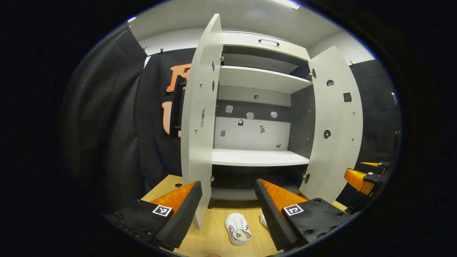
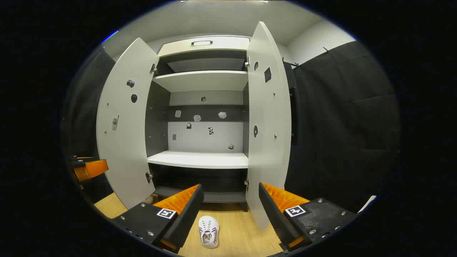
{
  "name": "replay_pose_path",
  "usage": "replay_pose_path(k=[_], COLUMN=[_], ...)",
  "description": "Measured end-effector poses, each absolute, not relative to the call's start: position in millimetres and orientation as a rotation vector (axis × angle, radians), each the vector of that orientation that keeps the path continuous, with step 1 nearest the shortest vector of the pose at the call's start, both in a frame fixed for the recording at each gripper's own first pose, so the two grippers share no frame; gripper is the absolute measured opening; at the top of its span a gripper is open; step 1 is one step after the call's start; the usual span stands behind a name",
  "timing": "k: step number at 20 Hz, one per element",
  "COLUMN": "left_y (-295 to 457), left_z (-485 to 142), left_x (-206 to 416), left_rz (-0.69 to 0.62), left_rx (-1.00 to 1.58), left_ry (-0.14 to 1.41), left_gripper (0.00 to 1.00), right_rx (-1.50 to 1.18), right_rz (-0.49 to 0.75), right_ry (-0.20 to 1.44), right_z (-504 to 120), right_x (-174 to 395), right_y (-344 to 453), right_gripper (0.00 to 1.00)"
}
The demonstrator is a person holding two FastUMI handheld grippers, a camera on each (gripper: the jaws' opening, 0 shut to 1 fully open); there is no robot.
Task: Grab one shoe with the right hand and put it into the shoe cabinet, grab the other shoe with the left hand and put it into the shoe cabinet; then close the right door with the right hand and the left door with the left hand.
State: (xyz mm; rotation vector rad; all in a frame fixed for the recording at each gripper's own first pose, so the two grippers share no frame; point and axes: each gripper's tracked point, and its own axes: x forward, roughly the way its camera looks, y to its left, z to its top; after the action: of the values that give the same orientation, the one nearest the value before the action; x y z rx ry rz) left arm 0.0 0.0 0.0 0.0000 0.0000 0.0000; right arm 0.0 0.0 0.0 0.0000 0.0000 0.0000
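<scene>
Both doors of the shoe cabinet [image 2: 200, 117] stand wide open, the left door [image 1: 200, 117] and the right door [image 2: 267, 125] swung out toward us, and the shelves inside are bare. The two white shoes are on the wooden floor [image 2: 242, 232] in front of it: one shoe [image 2: 209, 231] lies just ahead of the right tool [image 2: 228, 210], between its fingers as that view frames it, toe pointing toward the cabinet; in the left gripper view that shoe [image 1: 238, 228] lies in plain sight and the other shoe [image 1: 264, 220] peeks out from behind one finger of the left tool [image 1: 228, 207]. Both tools hang above the floor with their jaws spread wide and nothing between them, so I judge the job is at its very start: the right hand's pick comes first. To do it well, I would bring the right tool straight down over the shoe, line the fingers across its narrow width near the middle rather than the toe or heel, and close only once both sit low along the sides, so it does not tip or slip. Then lift clear of the floor before swinging in, keeping wide of the right door's edge, and set it well back on the lower shelf [image 2: 198, 159].
</scene>
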Motion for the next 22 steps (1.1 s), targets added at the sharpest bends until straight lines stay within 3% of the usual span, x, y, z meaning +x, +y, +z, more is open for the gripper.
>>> replay_pose_path(k=[3,4,10,22], left_y=[11,9,-12,1], left_z=[11,12,11,16], left_x=[6,9,7,-7], left_rz=[0.021,0.023,-0.034,0.010], left_rx=[0.015,0.021,0.018,0.016], left_ry=[-0.027,-0.027,-0.022,-0.036], left_gripper=[0.97,0.97,0.97,0.97], right_rx=[-0.001,-0.009,0.015,-0.067], right_rz=[0.010,0.008,-0.016,0.009], right_ry=[-0.027,-0.042,-0.057,-0.077], right_z=[12,15,21,14], right_x=[1,0,-3,3], right_y=[4,2,-7,3], right_gripper=[0.99,0.95,0.95,0.95])
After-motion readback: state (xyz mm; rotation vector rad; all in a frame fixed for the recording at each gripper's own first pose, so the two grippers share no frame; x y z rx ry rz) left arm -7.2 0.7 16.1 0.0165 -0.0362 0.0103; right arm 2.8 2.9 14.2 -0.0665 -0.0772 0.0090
